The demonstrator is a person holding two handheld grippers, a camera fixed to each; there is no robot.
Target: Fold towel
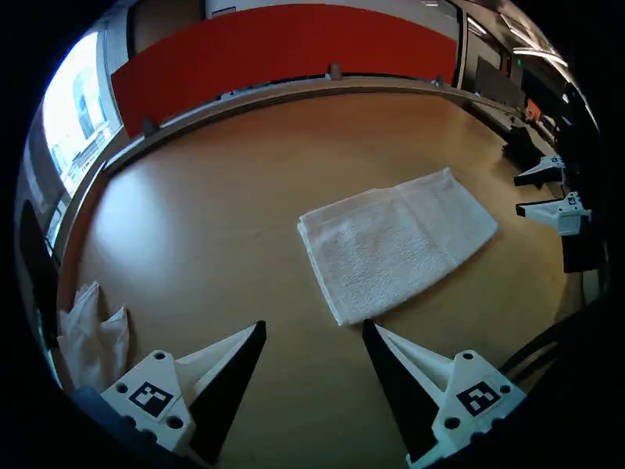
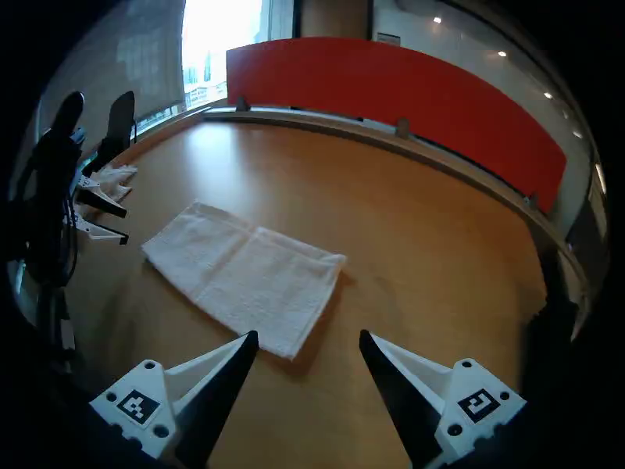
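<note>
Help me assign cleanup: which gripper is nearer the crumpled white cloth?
Left. The left gripper is beside the crumpled white cloth; the right gripper is beyond the folded towel from it.

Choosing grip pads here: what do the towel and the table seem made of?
The towel looks like white terry cloth, probably cotton: nubbly matte pile, soft layered edges at the fold. The table looks like wood or wood-look laminate, I cannot tell which: smooth tan surface with a soft satin glare.

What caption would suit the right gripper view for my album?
Open right gripper facing a folded white towel on a wooden table.
</note>
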